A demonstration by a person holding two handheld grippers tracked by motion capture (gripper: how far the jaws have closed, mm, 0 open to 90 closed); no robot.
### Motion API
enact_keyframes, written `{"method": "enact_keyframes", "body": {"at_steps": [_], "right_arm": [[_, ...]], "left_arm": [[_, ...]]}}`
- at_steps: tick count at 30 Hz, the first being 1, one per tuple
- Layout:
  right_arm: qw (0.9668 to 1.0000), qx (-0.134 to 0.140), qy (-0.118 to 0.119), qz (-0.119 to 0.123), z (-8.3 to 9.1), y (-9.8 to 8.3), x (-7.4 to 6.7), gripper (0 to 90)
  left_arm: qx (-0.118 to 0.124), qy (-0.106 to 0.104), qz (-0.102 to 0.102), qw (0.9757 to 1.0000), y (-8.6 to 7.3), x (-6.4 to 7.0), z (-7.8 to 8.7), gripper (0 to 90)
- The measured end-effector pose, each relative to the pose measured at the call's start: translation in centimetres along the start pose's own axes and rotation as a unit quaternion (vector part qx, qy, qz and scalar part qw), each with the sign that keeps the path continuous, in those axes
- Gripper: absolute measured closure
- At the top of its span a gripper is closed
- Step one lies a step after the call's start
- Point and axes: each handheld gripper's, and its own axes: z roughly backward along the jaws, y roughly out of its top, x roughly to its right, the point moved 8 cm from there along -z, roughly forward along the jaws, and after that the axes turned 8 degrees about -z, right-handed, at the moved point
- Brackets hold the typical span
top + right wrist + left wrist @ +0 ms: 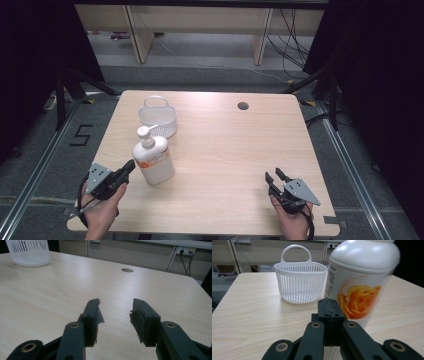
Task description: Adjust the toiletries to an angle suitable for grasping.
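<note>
A white pump bottle (152,159) with an orange label stands upright on the left half of the wooden table (225,150). My left gripper (131,165) sits just left of it, jaws shut together with nothing between them, tips close to the bottle's side. In the left gripper view the bottle (359,280) rises right behind the shut gripper (329,305). Behind the bottle stands a white slatted basket (157,117) with a handle, also in the left gripper view (300,281). My right gripper (276,176) rests near the front right edge, open and holding nothing (115,311).
A round cable hole (243,106) lies in the table near its far edge, seen too in the right gripper view (127,270). Dark stands and cables flank the table on the floor. Wooden furniture legs stand beyond the far edge.
</note>
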Motion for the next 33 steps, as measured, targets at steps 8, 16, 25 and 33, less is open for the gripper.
{"method": "enact_keyframes", "body": {"at_steps": [8, 16, 25, 33], "right_arm": [[0.9999, -0.011, 0.000, 0.003, 0.1, -0.1, 0.0, 57.7], [0.9999, -0.012, -0.003, 0.007, 0.0, -0.1, 0.1, 57.8], [1.0000, 0.000, -0.001, 0.008, 0.0, 0.0, 0.0, 57.7], [1.0000, 0.000, -0.001, 0.007, 0.0, 0.0, 0.0, 57.6]], "left_arm": [[0.009, -0.036, -0.025, 0.9990, 1.3, 3.0, 0.7, 89.9], [-0.001, -0.030, -0.029, 0.9991, 1.2, 2.8, -0.7, 89.9], [-0.003, -0.010, -0.027, 0.9996, 1.5, 1.3, -1.5, 89.9], [-0.010, 0.000, -0.021, 0.9997, 1.4, 0.4, -2.5, 89.9]]}}
